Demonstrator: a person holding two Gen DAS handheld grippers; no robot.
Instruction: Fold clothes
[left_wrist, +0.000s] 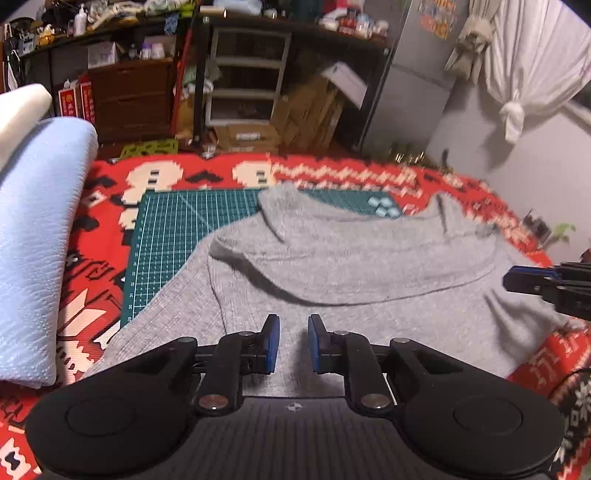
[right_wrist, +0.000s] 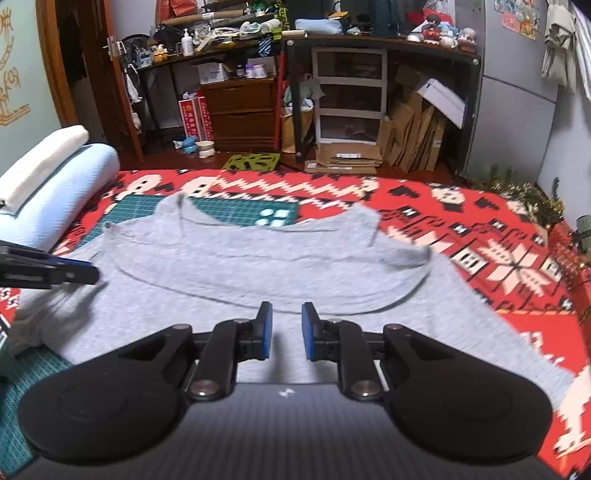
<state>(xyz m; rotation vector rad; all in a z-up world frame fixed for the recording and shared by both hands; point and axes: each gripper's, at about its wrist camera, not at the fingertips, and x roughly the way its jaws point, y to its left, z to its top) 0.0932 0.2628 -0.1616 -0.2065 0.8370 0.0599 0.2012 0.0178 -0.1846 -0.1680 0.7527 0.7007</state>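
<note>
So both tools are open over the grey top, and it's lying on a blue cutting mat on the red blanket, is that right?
Nearly. The cutting mat is green, not blue, as the left wrist view shows. The rest holds: the left tool and right tool are both open over the grey top, which lies partly on that mat and partly on the red blanket.

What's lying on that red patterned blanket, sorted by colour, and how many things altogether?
Grey: 1, the sweater
Green: 1, the cutting mat
Light blue: 1, the folded bedding
White: 1, the folded cloth lying on the blue bedding
Total: 4
</note>
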